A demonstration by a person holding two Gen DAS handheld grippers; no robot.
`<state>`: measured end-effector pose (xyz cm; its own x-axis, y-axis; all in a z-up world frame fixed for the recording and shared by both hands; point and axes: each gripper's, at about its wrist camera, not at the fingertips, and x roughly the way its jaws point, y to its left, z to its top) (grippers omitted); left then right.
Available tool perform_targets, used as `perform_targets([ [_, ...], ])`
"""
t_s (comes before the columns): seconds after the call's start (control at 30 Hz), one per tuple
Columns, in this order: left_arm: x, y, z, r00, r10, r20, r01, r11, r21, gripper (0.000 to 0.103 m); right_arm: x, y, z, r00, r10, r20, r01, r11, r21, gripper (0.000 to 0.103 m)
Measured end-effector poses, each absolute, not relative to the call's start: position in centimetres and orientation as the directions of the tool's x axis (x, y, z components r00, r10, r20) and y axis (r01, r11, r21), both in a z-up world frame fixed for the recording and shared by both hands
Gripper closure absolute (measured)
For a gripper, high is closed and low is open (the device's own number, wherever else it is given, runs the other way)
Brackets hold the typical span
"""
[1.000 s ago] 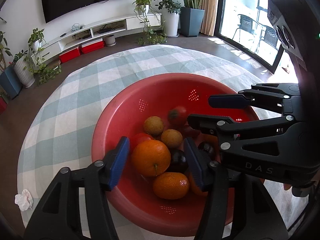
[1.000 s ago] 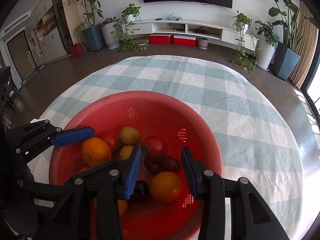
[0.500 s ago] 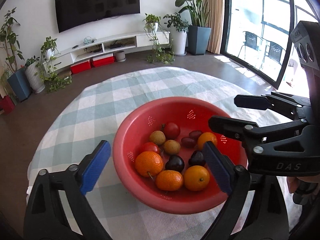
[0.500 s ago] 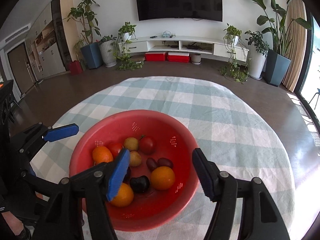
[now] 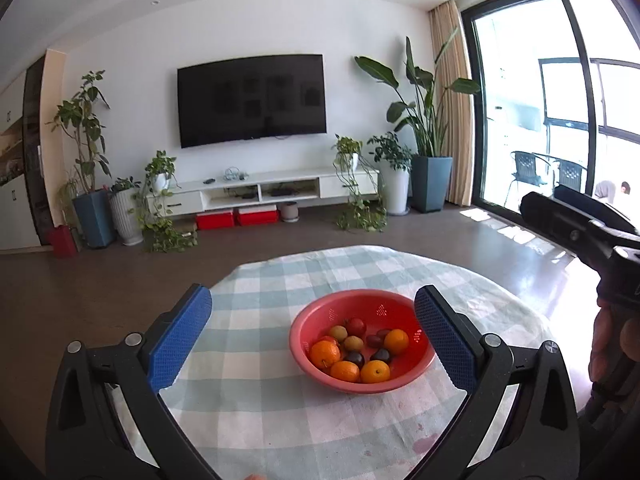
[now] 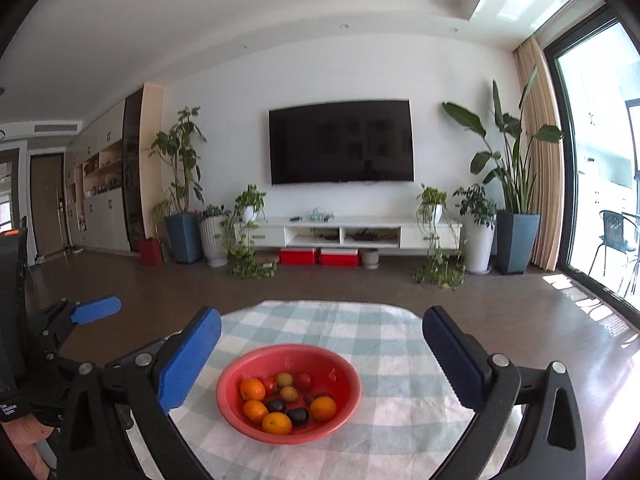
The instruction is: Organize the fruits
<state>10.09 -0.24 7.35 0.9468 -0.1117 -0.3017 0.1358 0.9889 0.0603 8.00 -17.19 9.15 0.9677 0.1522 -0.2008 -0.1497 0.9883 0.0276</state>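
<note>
Bright daylight from the window [image 5: 560, 128], perhaps overexposed; edges bend.

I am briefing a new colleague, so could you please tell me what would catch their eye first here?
The red colander of oranges, tomatoes and dark plums sits mid-table on the checked tablecloth. Both tongs, left and right, are open and empty, framing it. A black television hangs on the far wall.

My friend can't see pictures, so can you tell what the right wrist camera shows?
A red bowl of oranges, tomatoes and dark plums sits on a round table with a blue-checked cloth. The right claw, with blue pads, is wide open and empty, back from the bowl. Behind are a wall TV and potted plants.
</note>
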Motion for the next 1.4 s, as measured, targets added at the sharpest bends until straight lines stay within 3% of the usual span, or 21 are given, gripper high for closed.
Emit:
perform_targets([
  [0.13,5.2,0.3,9.7,0.983,0.008,-0.183,0.002,0.998,0.057,0.0,4.0,-17.2,11.7,0.991,0.12,-0.054,-0.12,0.993,0.016,0.0],
  [0.33,2.2,0.1,9.9,0.965,0.126,-0.231,-0.107,0.99,0.096,0.0,1.5,-17.6,13.0,0.992,0.113,-0.062,-0.111,0.993,0.044,0.0],
  [0.47,1.9,0.4,7.7,0.93,0.129,-0.343,-0.107,0.991,0.083,0.0,1.0,-17.8,10.7,0.985,0.112,-0.132,-0.105,0.993,0.061,0.0],
  [0.63,2.0,0.3,3.6,0.876,0.107,-0.47,-0.086,0.994,0.066,0.0,2.0,-18.0,5.6,0.933,0.128,-0.336,-0.099,0.99,0.101,0.0],
  [0.8,3.4,0.4,-0.8,0.817,0.07,-0.573,-0.071,0.997,0.019,0.0,2.5,-17.9,0.7,0.886,0.098,-0.453,-0.072,0.995,0.075,0.0],
  [1.17,6.5,0.0,-6.2,0.768,0.064,-0.638,-0.061,0.998,0.026,0.0,3.9,-17.9,-4.2,0.813,0.051,-0.58,-0.021,0.998,0.058,0.0],
  [1.4,6.9,0.6,-7.2,0.75,0.053,-0.659,-0.064,0.998,0.007,0.0,3.9,-17.5,-4.6,0.806,0.027,-0.591,-0.013,1.0,0.028,0.0],
])
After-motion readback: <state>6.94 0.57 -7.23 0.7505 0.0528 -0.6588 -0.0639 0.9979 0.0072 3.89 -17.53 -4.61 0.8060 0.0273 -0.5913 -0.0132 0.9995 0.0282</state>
